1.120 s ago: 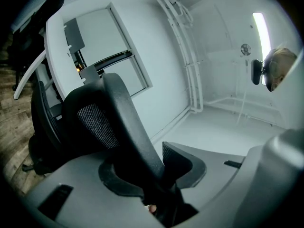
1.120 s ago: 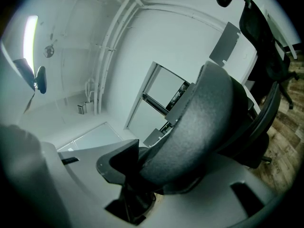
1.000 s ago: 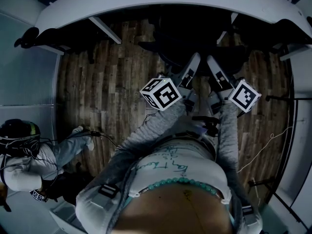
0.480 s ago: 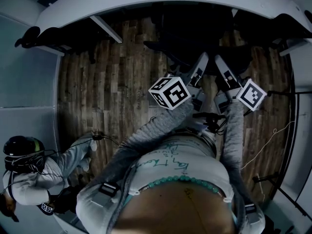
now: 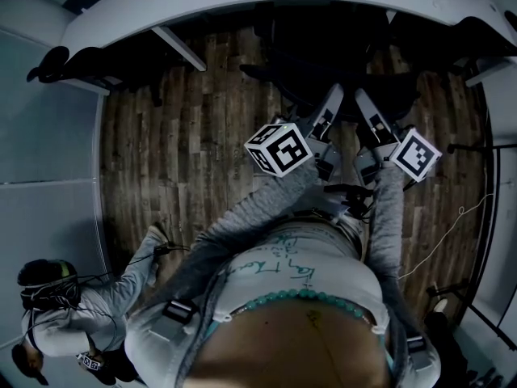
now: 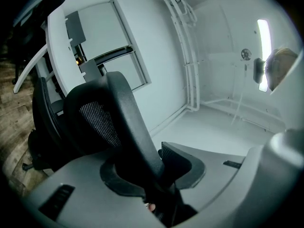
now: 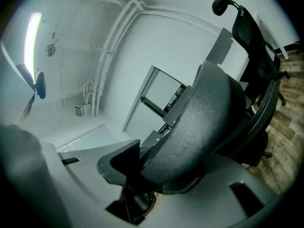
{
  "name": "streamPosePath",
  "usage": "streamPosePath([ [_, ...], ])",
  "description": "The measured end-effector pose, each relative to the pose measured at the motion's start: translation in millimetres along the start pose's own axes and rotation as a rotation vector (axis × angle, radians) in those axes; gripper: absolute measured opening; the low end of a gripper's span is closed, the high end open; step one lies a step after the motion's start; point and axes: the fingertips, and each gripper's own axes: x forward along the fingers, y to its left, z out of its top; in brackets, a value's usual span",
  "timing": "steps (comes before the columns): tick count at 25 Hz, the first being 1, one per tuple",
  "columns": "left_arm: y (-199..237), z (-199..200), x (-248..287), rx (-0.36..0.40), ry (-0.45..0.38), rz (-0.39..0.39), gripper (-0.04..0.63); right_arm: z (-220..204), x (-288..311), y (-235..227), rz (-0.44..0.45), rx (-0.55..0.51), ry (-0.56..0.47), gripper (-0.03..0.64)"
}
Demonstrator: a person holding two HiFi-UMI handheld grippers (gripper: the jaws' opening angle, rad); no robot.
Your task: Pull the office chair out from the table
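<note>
Office chair point(image 5: 319, 63), one only, stands partly under the edge of the one white table point(image 5: 242, 2), directly ahead of both pairs of jaws. Two grippers hold it. The left gripper point(image 5: 334, 102) has its jaws pressed on the black rim of the backrest, and the right gripper point(image 5: 365, 107) clamps the same rim just beside it. Wooden floor point(image 5: 194, 144) spreads wide to the left of the left jaws. A second chair point(image 7: 249, 37) stands beyond the right jaws.
</note>
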Motion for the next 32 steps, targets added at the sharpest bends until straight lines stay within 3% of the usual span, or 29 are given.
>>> streamPosePath([
  [10, 1, 6, 0, -0.011, 0.02, 0.0, 0.12, -1, 3, 3, -0.015, 0.034, -0.024, 0.137],
  [17, -14, 10, -28, -0.011, 0.037, -0.017, 0.127, -20, -8, 27, -0.022, 0.029, -0.016, 0.147],
  [32, -43, -14, -71, -0.005, 0.03, -0.045, 0.129, -45, -53, 52, 0.001, -0.003, -0.034, 0.149],
])
